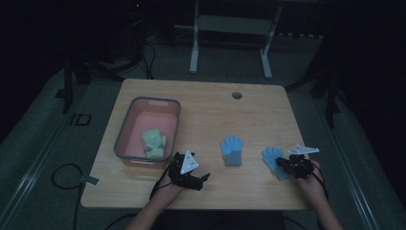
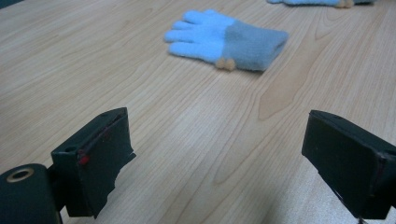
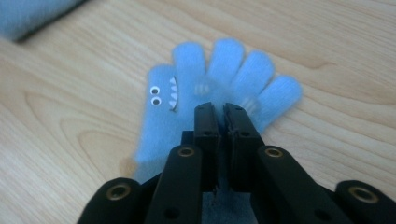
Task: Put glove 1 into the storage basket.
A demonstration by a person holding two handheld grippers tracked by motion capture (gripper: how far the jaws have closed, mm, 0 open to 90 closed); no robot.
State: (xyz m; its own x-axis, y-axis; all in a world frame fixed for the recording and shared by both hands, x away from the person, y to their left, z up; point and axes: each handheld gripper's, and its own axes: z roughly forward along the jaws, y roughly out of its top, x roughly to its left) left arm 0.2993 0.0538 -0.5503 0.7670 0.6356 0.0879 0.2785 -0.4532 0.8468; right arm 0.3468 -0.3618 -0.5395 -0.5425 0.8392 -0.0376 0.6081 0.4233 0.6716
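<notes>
Two light-blue gloves lie on the wooden table [image 1: 206, 115]. The middle glove [image 1: 232, 150] [image 2: 226, 39] lies flat with a grey cuff. The right glove [image 1: 272, 155] [image 3: 187, 93] has googly eyes and teeth on its thumb side. My right gripper [image 1: 281, 163] [image 3: 220, 109] sits on that glove's palm, its jaws pressed together with a pinch of blue fabric between them. Near the table's front edge, left of the middle glove, my left gripper [image 1: 203, 179] [image 2: 219, 154] rests with its jaws wide apart and nothing between them.
A pink basket with a grey rim [image 1: 154, 100] stands at the left of the table and holds a yellow-green glove [image 1: 154, 143]. A round cable hole [image 1: 236, 95] sits near the far edge. A white desk frame [image 1: 230, 28] stands on the floor beyond.
</notes>
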